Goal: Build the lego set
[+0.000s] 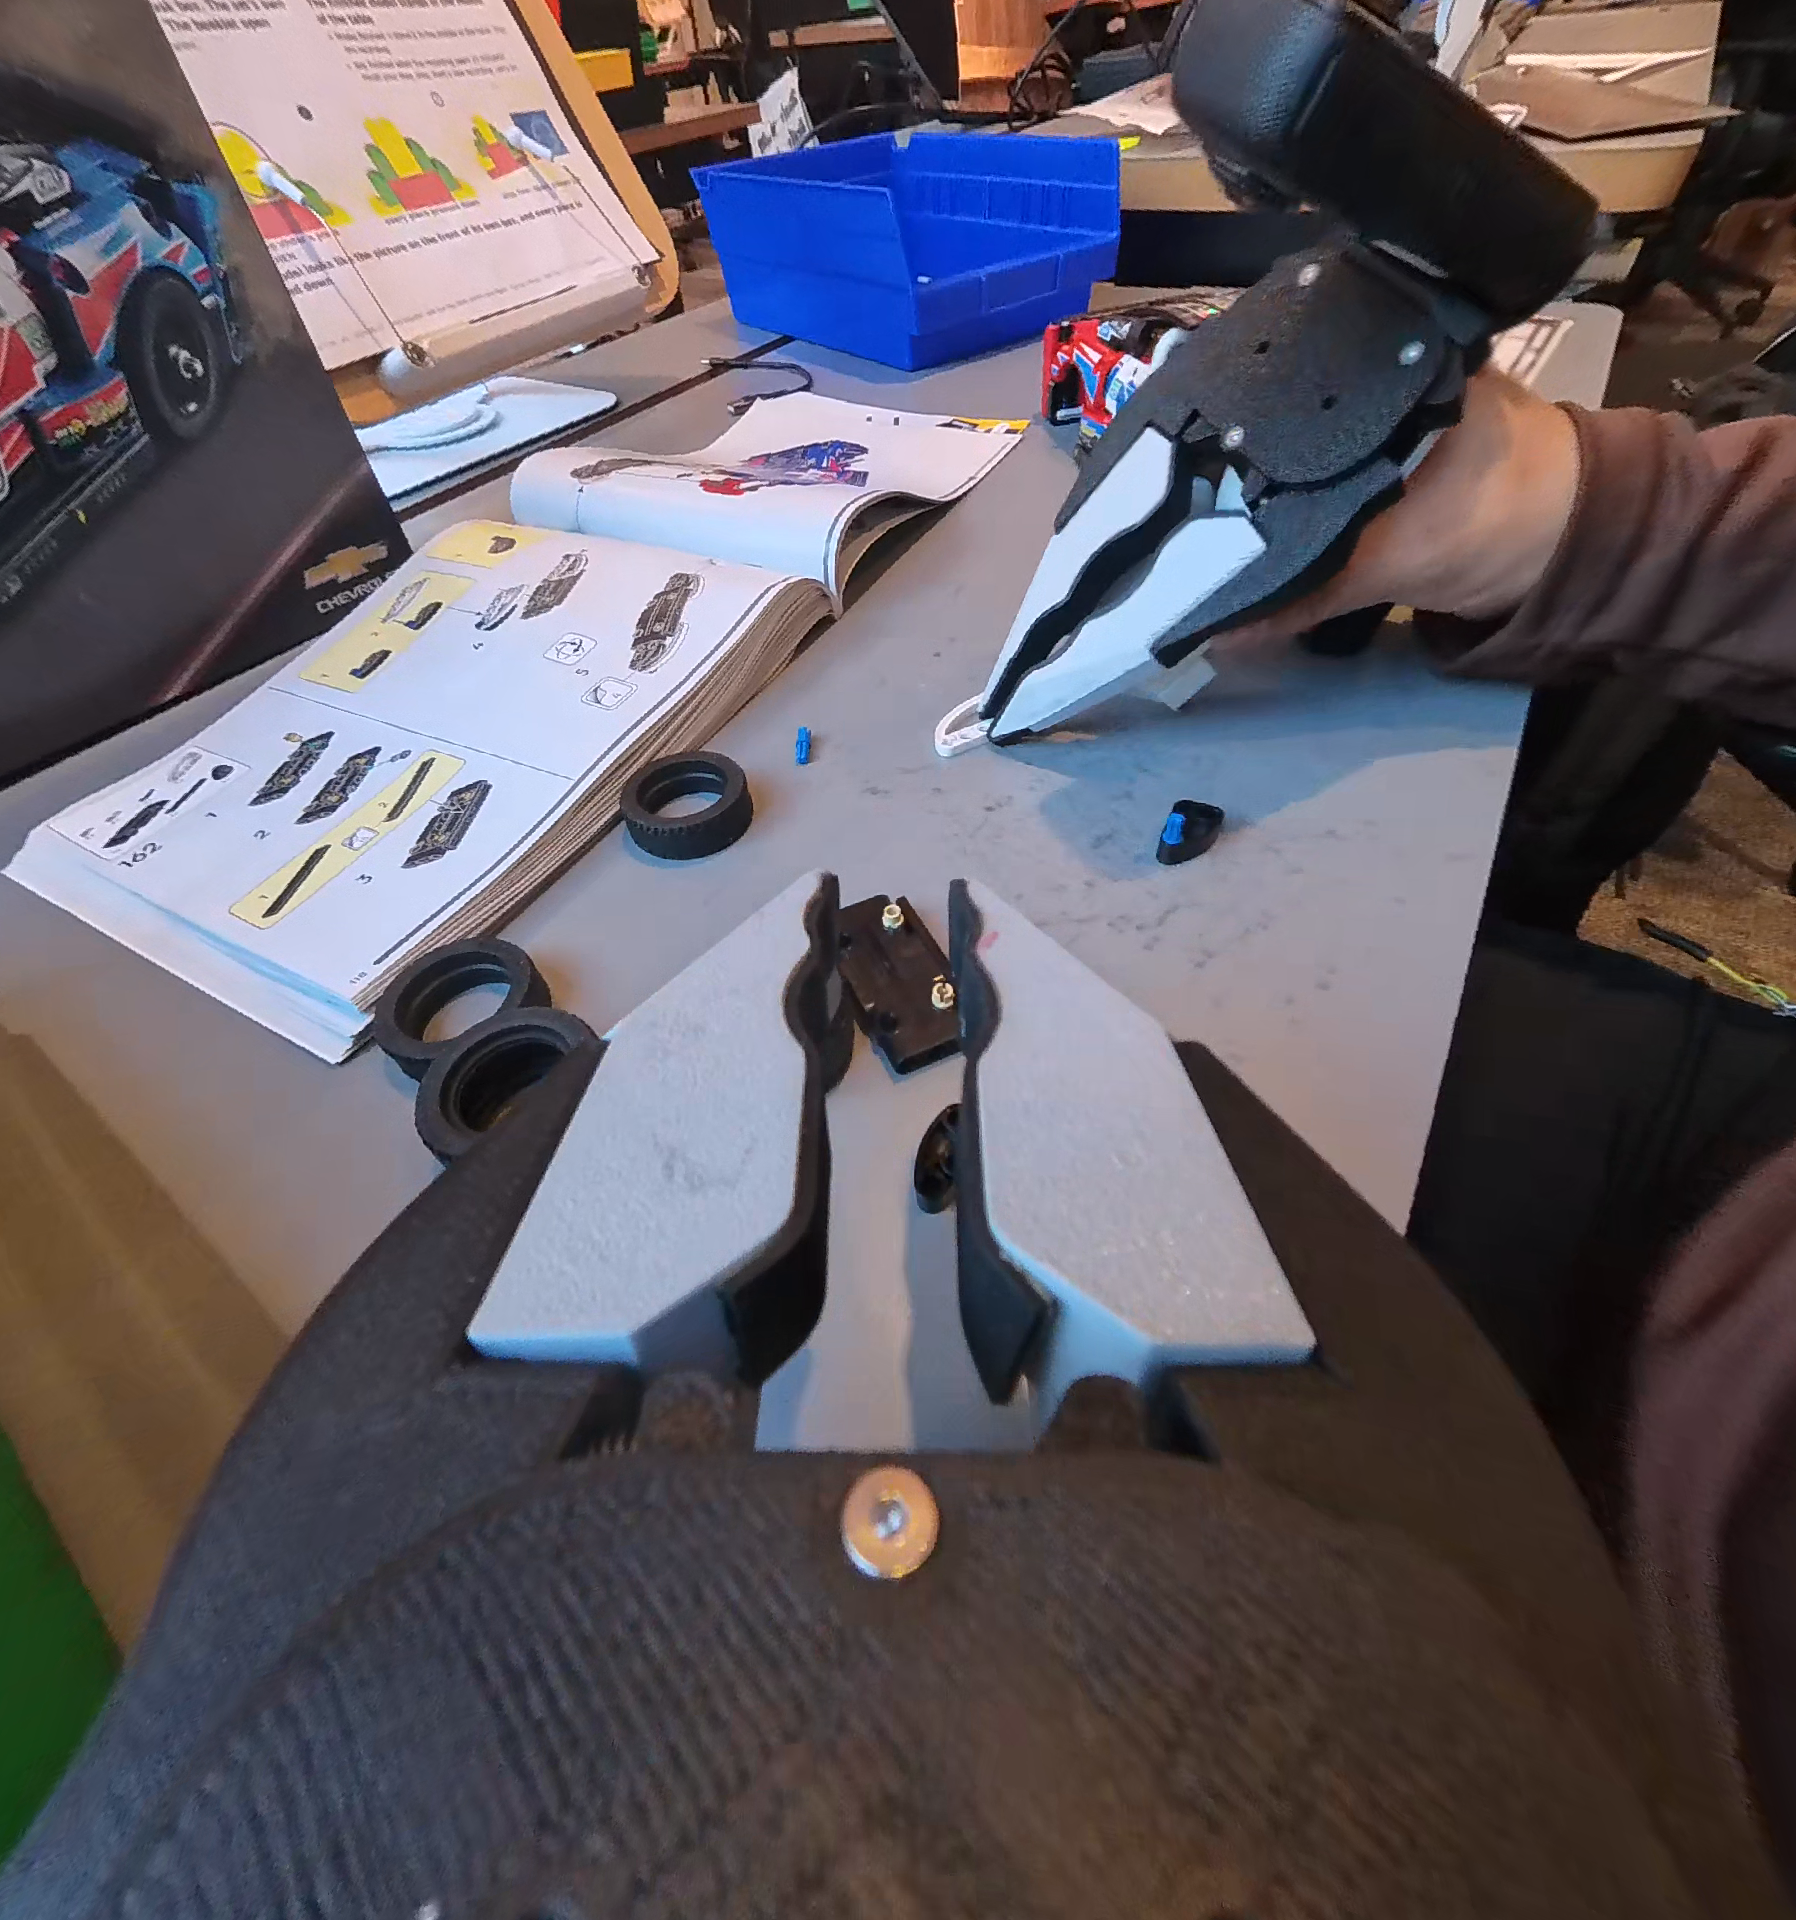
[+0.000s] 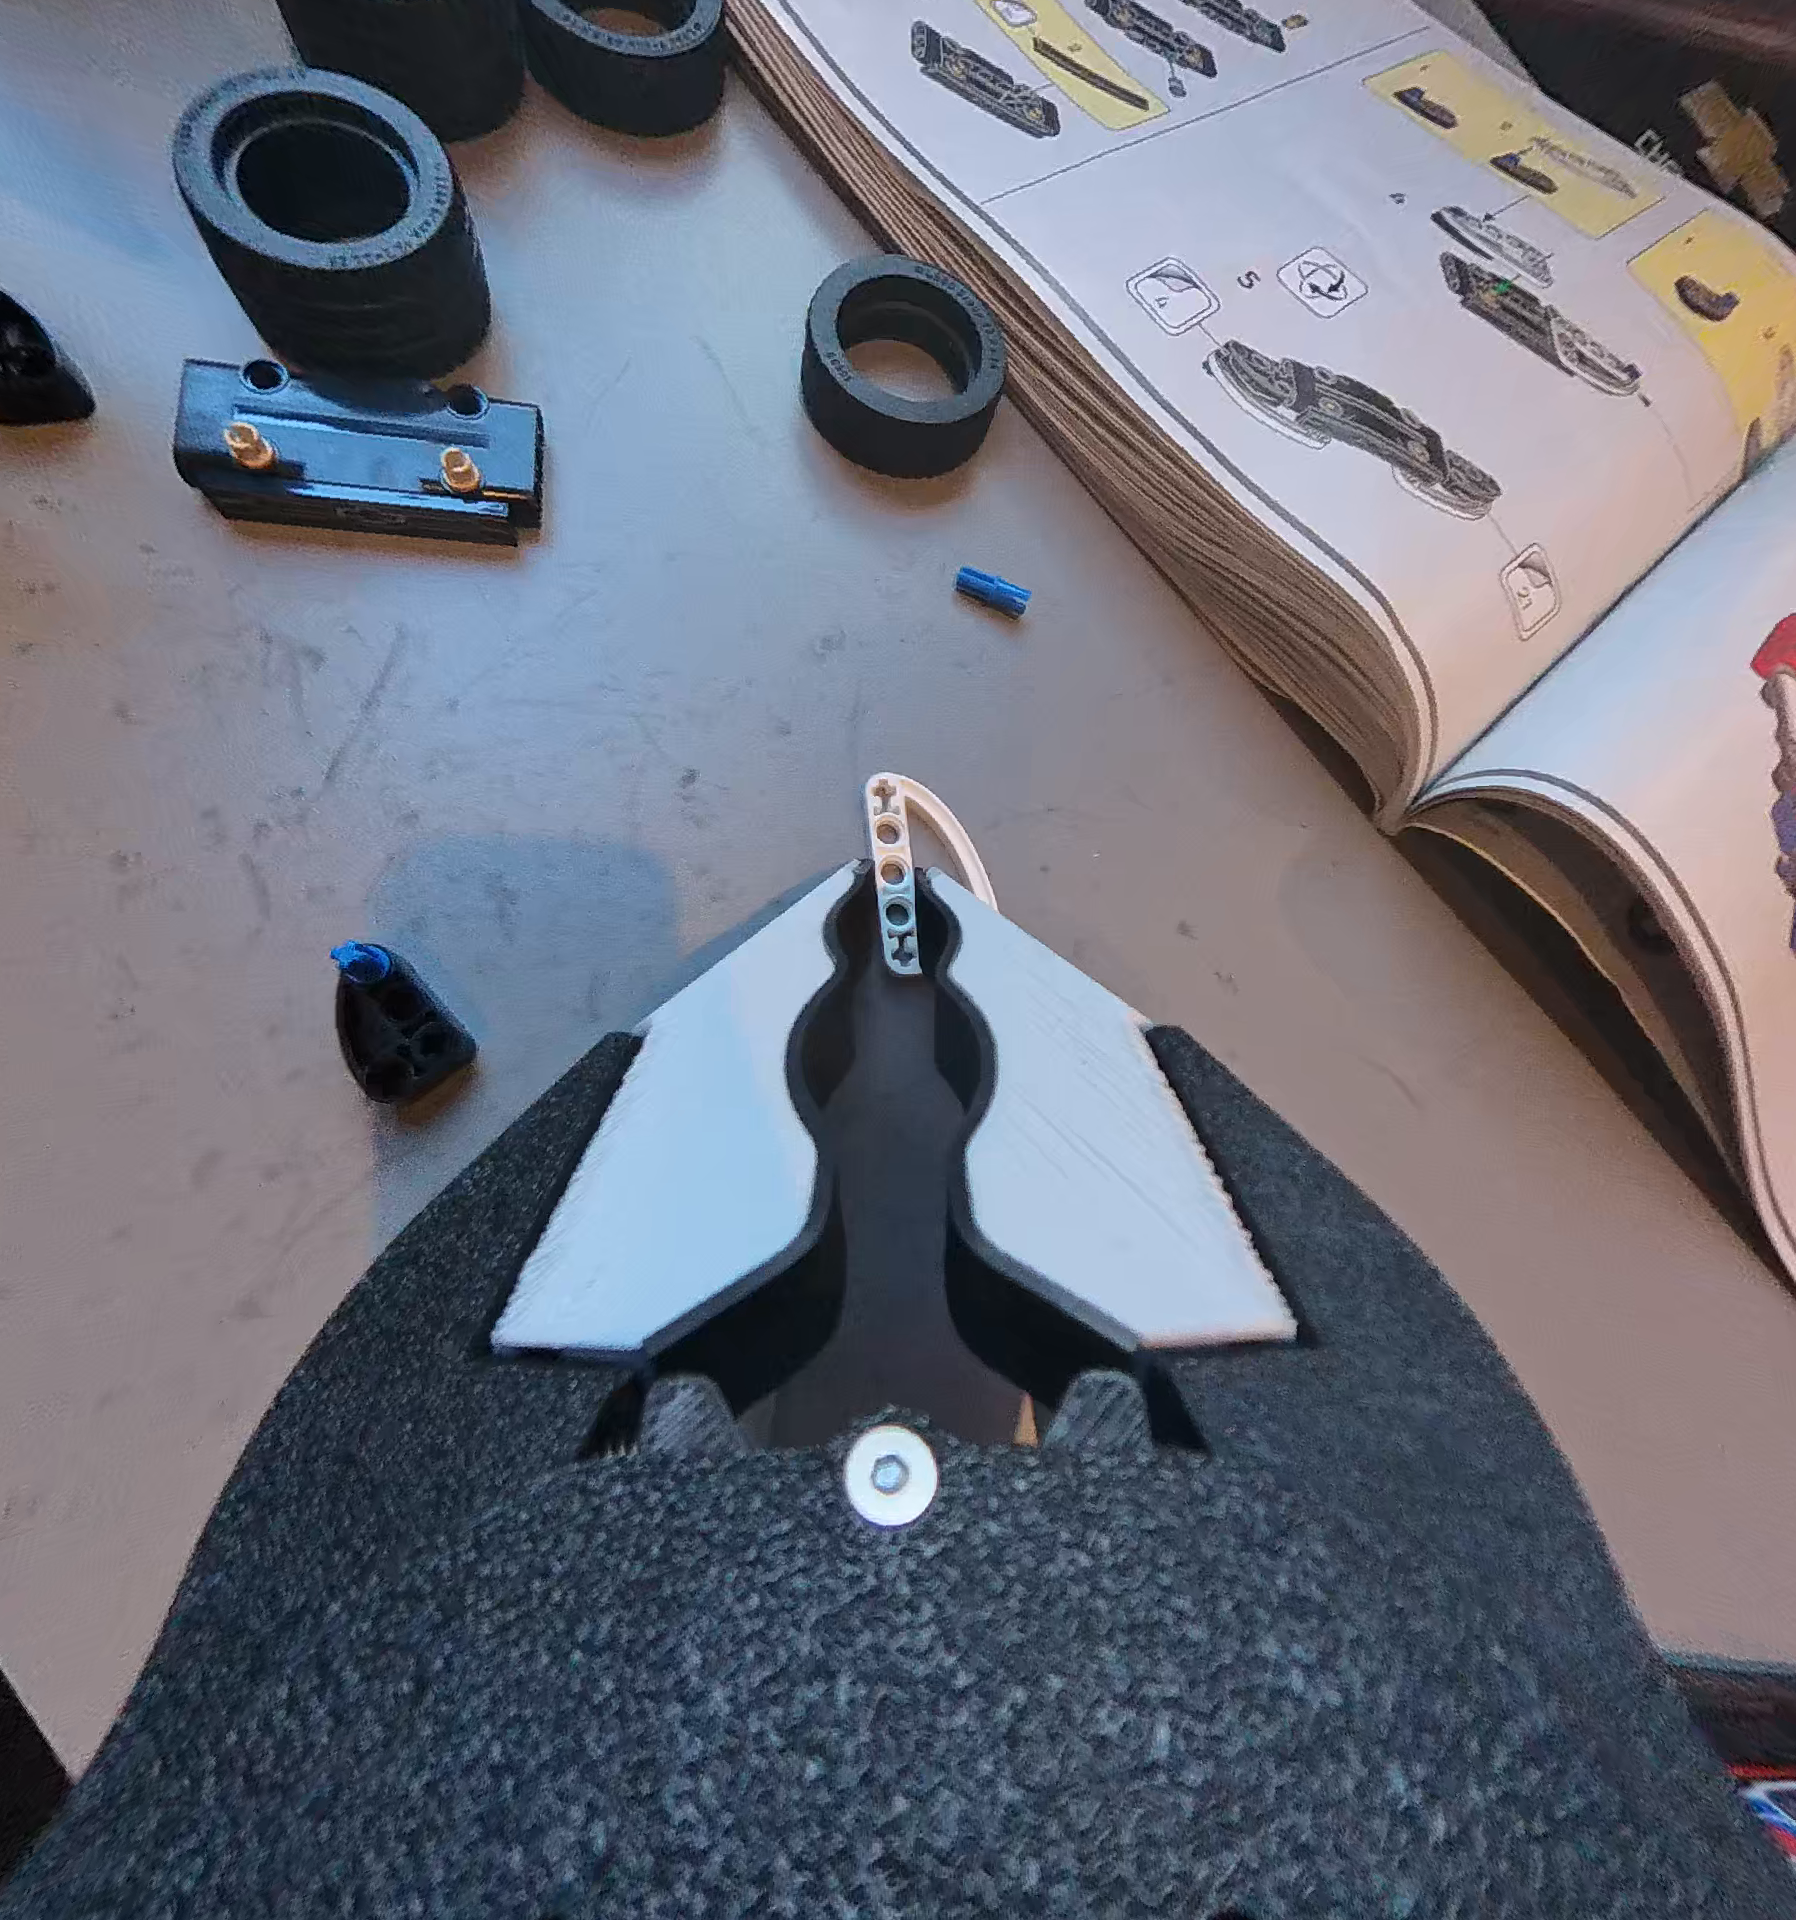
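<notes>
My left gripper [image 1: 892, 891] is open and empty, above a black block with two tan pins [image 1: 899, 982] that lies on the grey table [image 1: 1237, 935]. The block also shows in the right wrist view [image 2: 359, 452]. My right gripper [image 2: 894, 871] is shut on a thin white curved beam with holes [image 2: 896, 904], its tips down at the table top. In the left wrist view the right gripper [image 1: 989, 727] is at the right with the white beam [image 1: 954, 727] sticking out. A loose blue pin [image 2: 993, 594] and a small black piece with a blue pin [image 2: 400, 1023] lie nearby.
Several black tyres [image 2: 328, 223] [image 2: 904, 364] [image 1: 458, 997] lie beside the open instruction booklet [image 1: 437, 748] [image 2: 1289, 312]. Another small black piece [image 2: 0, 353] is at the left. The set's box [image 1: 94, 416], a blue bin [image 1: 915, 249] and a part-built red car [image 1: 1091, 364] stand farther back. There is about 15 cm between the tips of the two grippers. The loose blue pin [image 2: 993, 594] is closer to my right gripper, around 7 cm from its tips; the left tips are 15 cm off. It turns up in the left wrist view [image 1: 807, 743] as well.
</notes>
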{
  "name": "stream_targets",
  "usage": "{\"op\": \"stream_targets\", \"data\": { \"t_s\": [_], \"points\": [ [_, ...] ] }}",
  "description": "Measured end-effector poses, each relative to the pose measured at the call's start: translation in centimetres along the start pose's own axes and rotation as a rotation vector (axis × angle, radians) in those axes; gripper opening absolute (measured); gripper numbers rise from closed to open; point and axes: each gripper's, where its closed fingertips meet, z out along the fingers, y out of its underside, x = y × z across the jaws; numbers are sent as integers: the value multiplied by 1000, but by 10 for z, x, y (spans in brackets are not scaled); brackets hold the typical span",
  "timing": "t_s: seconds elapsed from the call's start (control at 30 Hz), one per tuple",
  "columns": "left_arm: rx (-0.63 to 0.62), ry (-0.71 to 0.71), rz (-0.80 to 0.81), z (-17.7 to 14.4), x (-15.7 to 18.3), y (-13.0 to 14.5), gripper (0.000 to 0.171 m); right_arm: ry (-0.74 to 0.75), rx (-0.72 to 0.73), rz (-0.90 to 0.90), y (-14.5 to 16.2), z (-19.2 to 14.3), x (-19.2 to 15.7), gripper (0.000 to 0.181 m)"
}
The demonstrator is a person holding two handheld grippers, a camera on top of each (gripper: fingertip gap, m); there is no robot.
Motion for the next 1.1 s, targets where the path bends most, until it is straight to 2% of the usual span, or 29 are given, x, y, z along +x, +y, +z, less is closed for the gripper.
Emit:
{"op": "stream_targets", "data": {
  "t_s": [0.13,0.27,0.4,0.53,0.73,0.87,0.97,1.1],
  "points": [
    [-12,-10,17,1,1,1,18,11,-1,-27,3,-5,-4,6],
    [-31,-24,40,3,1,4,18,87,10,-80,9,-15,-1,7],
    [-68,-27,47,7,1,8,18,100,111,-60,0,-31,-4,7],
    [-147,12,-23,15,1,17,16,90,172,-92,-10,-37,-9,7],
    [-166,201,-244,32,17,-8,20,126,230,-157,-23,-33,-13,7],
    [-155,226,-245,50,6,-34,20,158,287,-195,-36,-35,-12,7],
    [-204,266,-263,65,-1,-38,22,187,327,-236,-44,-39,-12,7],
    [-231,394,-381,78,8,-37,24,212,352,-268,-49,-45,-15,7]
  ]
}}
